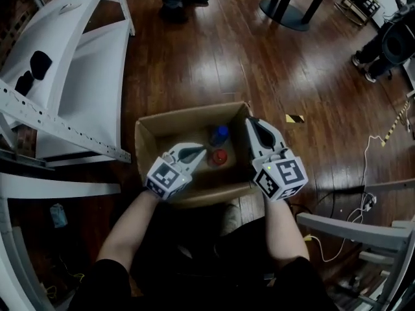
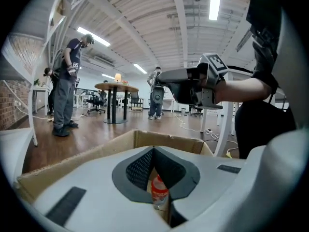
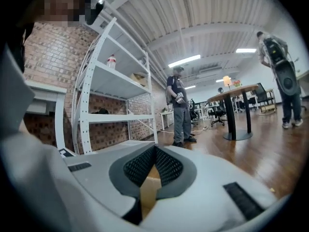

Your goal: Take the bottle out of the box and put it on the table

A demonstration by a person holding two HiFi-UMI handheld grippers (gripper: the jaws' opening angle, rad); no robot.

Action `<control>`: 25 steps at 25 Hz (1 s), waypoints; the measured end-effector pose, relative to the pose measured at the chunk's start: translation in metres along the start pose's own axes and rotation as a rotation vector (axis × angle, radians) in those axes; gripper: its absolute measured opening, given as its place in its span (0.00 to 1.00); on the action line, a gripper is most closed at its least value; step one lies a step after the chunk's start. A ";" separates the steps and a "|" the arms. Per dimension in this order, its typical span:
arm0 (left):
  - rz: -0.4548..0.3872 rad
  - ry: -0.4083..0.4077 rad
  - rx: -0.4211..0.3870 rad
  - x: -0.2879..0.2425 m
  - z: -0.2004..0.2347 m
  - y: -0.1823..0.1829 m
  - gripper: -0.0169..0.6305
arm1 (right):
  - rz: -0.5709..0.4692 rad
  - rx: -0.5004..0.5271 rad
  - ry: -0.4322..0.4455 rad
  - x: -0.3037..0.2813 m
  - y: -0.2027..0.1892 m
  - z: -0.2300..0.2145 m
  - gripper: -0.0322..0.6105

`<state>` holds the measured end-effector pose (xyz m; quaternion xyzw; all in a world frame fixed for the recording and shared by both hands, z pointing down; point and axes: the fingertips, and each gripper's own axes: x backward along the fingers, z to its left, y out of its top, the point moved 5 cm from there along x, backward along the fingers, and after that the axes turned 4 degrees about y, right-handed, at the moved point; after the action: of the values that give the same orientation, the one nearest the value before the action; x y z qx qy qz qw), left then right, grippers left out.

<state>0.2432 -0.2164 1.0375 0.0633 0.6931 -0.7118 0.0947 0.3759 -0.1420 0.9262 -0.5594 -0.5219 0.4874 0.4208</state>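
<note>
Cardboard box (image 1: 188, 115) holds red-capped bottle (image 1: 220, 156) and blue-capped bottle (image 1: 219, 133) between left gripper (image 1: 203, 151) and right gripper (image 1: 249, 120), fingers closed.

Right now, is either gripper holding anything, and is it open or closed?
Left gripper: closed, holding nothing; the red-topped clear plastic bottle shows beyond it, ungripped.
Right gripper: closed, holding nothing.

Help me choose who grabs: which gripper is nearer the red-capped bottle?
Left. The left gripper points at the red-capped bottle, its tip close beside it in the head view. The right gripper is farther off, by the right wall of the box.
</note>
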 end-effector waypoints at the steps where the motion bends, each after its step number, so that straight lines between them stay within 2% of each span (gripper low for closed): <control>1: 0.024 -0.013 0.004 -0.007 0.000 -0.008 0.04 | 0.004 -0.025 -0.010 0.004 -0.003 -0.006 0.06; 6: 0.150 -0.101 -0.024 -0.044 -0.008 -0.057 0.20 | 0.012 -0.040 -0.052 0.017 -0.005 -0.026 0.06; 12: 0.254 -0.190 -0.041 -0.081 -0.022 -0.102 0.48 | 0.024 -0.022 -0.077 0.032 -0.006 -0.040 0.06; 19: 0.349 -0.206 -0.125 -0.112 -0.035 -0.143 0.64 | 0.094 -0.012 -0.085 0.041 -0.022 -0.044 0.06; 22: 0.375 -0.201 -0.085 -0.124 -0.036 -0.158 0.66 | 0.120 -0.008 -0.077 0.041 -0.026 -0.044 0.06; 25: 0.396 -0.209 -0.091 -0.137 -0.039 -0.168 0.66 | 0.150 0.003 -0.063 0.039 -0.031 -0.042 0.06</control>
<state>0.3376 -0.1674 1.2304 0.1198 0.6850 -0.6499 0.3068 0.4110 -0.0986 0.9597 -0.5806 -0.4908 0.5356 0.3675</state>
